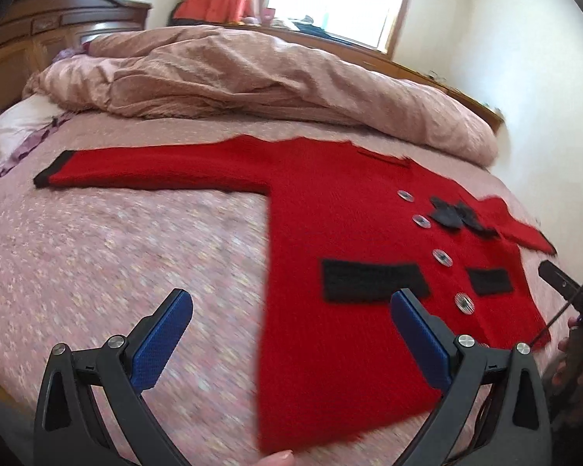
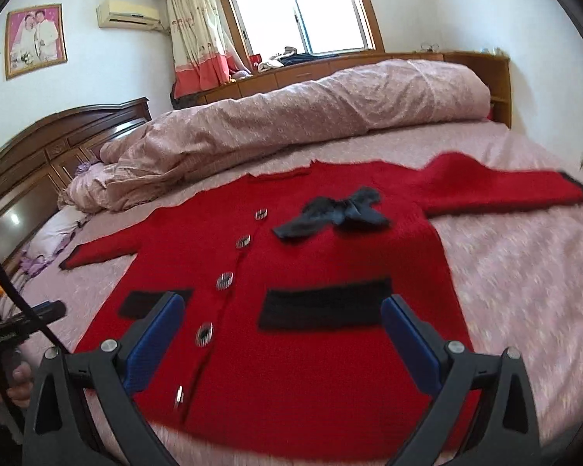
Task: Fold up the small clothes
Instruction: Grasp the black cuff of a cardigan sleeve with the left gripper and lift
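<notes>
Left black two-finger gripper with blue textured pads (image 1: 291, 334) held low and level, jaws spread wide with nothing between the pads (image 1: 163, 341). A bare fingertip (image 1: 278, 458) showing at the bottom edge of the left wrist view, under the frame. Right black two-finger gripper with blue textured pads (image 2: 283, 343) likewise spread wide and holding nothing, fingers pointing forward, pads (image 2: 408, 345) facing each other. In the right wrist view, the left tool's black body with the bare hand (image 2: 17, 380) wrapped around its handle at the far left edge; in the left wrist view, the other bare hand (image 1: 563, 372) gripping at far right.
</notes>
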`<state>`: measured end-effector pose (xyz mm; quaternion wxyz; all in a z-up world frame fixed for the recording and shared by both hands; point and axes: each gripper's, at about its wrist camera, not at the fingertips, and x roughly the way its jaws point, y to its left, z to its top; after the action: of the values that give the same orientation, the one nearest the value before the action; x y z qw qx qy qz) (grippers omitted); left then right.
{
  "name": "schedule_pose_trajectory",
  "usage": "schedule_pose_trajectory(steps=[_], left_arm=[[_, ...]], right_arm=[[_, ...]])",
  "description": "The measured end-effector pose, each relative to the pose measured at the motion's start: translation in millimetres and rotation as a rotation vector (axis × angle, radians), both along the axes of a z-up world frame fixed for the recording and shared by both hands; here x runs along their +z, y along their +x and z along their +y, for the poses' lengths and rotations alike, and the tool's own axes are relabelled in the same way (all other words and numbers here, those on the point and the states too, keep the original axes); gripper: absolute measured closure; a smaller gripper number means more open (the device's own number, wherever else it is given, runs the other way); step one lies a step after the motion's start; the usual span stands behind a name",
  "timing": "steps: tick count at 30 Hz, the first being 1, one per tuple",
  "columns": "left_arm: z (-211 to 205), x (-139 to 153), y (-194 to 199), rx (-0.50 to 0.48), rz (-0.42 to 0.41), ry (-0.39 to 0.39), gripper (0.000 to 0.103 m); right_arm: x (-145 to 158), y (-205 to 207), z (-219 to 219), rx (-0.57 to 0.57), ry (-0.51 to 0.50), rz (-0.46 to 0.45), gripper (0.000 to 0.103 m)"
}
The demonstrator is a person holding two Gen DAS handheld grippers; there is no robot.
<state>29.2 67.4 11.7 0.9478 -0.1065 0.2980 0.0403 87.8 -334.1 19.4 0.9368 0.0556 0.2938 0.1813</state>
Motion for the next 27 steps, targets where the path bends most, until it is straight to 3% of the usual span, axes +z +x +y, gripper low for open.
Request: schedule_pose_trajectory(steps=[5,9,15,18,24,27], left_arm=[[69.5,9.0,26.0,0.137,-0.017,-0.034,0.004],[133.8,15.9,45.9,0.261,-0.02,-0.023,0.004],[215.1,-12.6,85.6,0.432,0.12,-0.039,0.004],[257.3,-31.5,86.5,0.514,0.169,-0.169,0.004],[320.6,-78.4,83.9,0.579,0.215,-0.559,0.005],[331.9,-82.8,82.3,0.607,0.149,-0.635,0.005]], right_arm=[[3.5,36.8,35.9,0.042,-0.13,-0.085,0.0],[8.4,60.2,48.1,0.06,-0.149,-0.116,0.0],[7.1,90.3,45.1,0.042,-0.161,-0.111,0.0],[-2.1,98.6,36.8,0.026,-0.122,-0.053,0.0],[-14.8,106.0,34.3,0.026,-0.105,-0.005,0.0],[-18.0,104.8,36.9,0.038,-0.113,0.004,0.0]])
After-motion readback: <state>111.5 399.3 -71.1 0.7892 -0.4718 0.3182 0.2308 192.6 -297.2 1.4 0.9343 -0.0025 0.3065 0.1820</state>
